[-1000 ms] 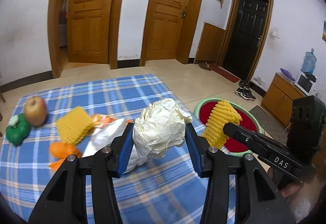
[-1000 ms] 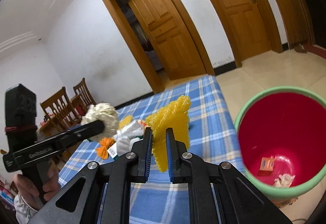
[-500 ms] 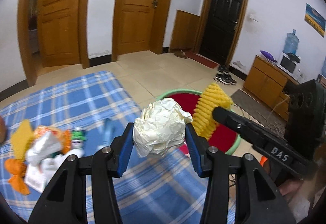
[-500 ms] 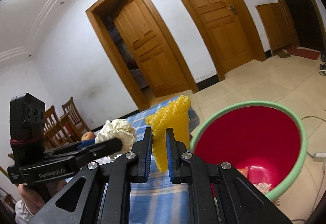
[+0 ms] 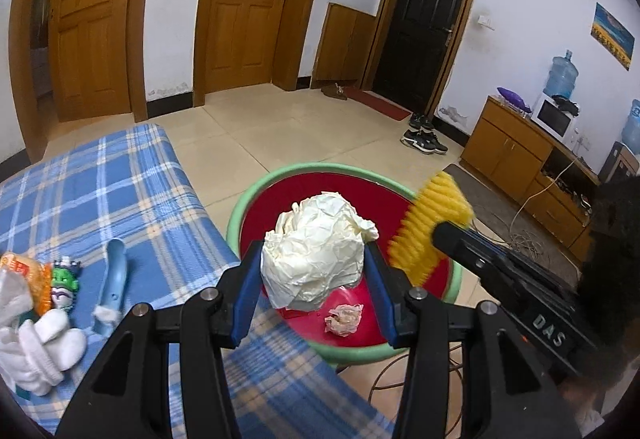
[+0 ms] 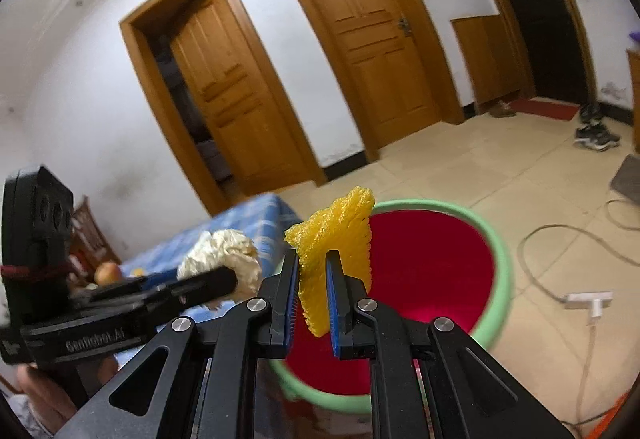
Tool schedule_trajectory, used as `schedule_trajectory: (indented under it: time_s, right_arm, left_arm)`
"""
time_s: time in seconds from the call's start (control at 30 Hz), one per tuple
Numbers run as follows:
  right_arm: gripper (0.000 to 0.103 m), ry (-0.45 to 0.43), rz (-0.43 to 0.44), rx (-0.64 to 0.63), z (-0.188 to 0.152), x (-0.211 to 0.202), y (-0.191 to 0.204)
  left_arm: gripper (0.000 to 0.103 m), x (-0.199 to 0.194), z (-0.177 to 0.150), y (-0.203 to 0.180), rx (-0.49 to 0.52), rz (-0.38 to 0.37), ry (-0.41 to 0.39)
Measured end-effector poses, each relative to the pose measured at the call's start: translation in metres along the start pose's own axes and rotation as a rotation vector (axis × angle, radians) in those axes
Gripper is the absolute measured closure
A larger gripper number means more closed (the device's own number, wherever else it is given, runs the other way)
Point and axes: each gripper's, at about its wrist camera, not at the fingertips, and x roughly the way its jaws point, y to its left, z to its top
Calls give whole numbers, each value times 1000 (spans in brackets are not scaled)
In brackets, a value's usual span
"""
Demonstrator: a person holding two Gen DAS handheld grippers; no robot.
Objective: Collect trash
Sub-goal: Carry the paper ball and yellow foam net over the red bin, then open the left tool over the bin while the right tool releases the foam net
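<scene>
Left hand-held gripper (image 5: 312, 279) clamped on crumpled white paper ball (image 5: 316, 255), right hand-held gripper (image 6: 312, 279) on yellow foam fruit net (image 6: 334, 251) — both above green-rimmed red bin (image 5: 240, 215); light net could drift outside the rim on release.

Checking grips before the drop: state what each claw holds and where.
Left claw: crumpled paper ball, pinched across its sides. Right claw: yellow foam net, lower part.

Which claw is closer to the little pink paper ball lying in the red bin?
Left. The left claw, holding white paper, hangs right above the pink paper ball. The right claw, gripping yellow foam, sits nearer the bin's far rim.
</scene>
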Motion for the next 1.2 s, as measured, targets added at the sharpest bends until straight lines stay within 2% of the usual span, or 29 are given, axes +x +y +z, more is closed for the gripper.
schedule_trajectory:
  time_s: [0.23, 0.4, 0.47, 0.63, 0.77, 0.9, 1.03, 1.2]
  right_arm:
    - [90, -12, -65, 41, 2, 0, -12]
    - [90, 1, -127, 6, 0, 7, -8]
    - [90, 4, -126, -1, -3, 8, -7]
    - [90, 14, -132, -10, -5, 12, -6]
    - [90, 18, -130, -3, -6, 13, -7]
    - [90, 25, -128, 0, -6, 13, -9]
    - [90, 26, -127, 0, -6, 13, -8]
    - [90, 27, -122, -5, -6, 14, -8]
  left_arm:
    - [53, 16, -6, -1, -23, -17, 20]
    - [53, 22, -6, 0, -36, -7, 28]
    - [52, 21, -6, -1, -36, -6, 21]
    - [40, 23, -8, -5, -17, -21, 31]
    - [19, 20, -8, -7, -13, -12, 19]
    - [6, 11, -10, -8, -14, 11, -19]
    - [5, 5, -10, -7, -16, 22, -49]
    - [5, 8, -9, -3, -29, 23, -32]
